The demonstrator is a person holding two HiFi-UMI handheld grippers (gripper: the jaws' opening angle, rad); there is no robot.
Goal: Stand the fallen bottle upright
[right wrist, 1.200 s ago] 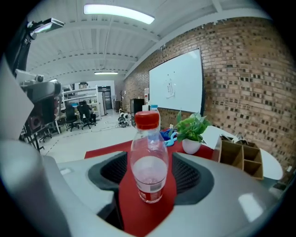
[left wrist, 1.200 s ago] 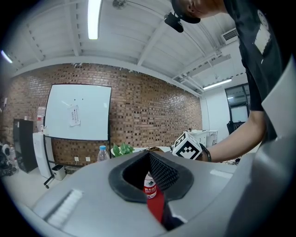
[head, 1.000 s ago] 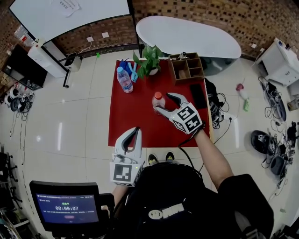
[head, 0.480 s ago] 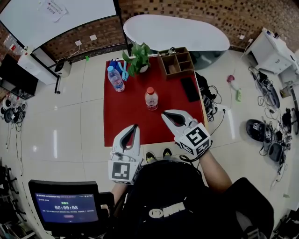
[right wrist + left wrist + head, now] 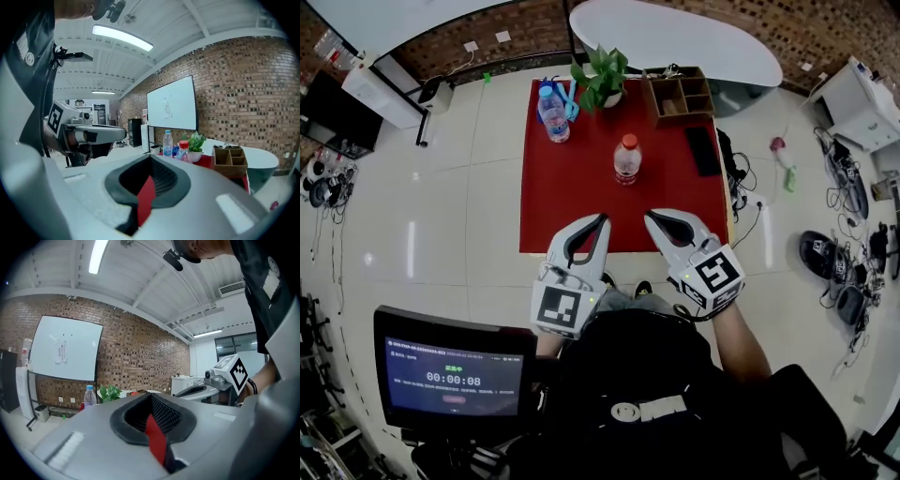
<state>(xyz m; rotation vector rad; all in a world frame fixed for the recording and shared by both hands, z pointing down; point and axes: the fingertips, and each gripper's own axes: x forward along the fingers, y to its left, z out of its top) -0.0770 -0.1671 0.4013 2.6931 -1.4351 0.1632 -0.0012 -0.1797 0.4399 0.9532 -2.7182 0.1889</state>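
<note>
The right gripper [image 5: 654, 217] had pulled back from the red-capped bottle [image 5: 625, 159], its jaws closed together on nothing; the left gripper [image 5: 601, 220] was likewise closed and empty; the bottle stood upright on the red table [image 5: 553, 206], at their 12 o'clock; a careless forward sweep could probably topple it again.

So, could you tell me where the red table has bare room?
The red table is bare across its near half, from the red-capped bottle to the front edge, and on the left, nearer than the blue-capped bottle. The far edge is crowded: plant, organizer.
</note>
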